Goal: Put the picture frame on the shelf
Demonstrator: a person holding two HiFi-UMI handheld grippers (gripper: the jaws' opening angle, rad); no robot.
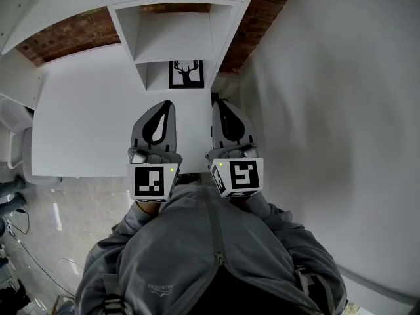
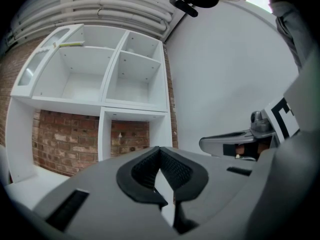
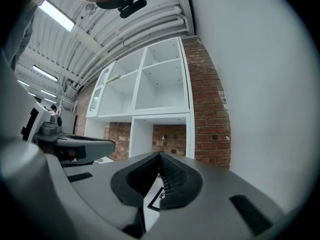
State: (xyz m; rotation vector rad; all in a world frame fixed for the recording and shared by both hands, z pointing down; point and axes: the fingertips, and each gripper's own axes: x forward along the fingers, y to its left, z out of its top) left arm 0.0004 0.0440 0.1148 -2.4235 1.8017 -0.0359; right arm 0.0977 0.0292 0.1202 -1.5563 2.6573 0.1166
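Ahead, the picture frame [image 1: 186, 74] sits on the table [image 1: 85, 110], near the shelf [image 1: 174, 35].

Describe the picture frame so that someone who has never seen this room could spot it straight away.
Find the tall white cubby shelf unit against the red brick wall, with a white table top at its foot. At the unit's lowest opening sits a small black rectangular picture frame. It is the only dark thing on that white surface, showing an antlered deer silhouette.

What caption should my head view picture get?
Both shut, the left gripper and right gripper face a picture frame on the table.
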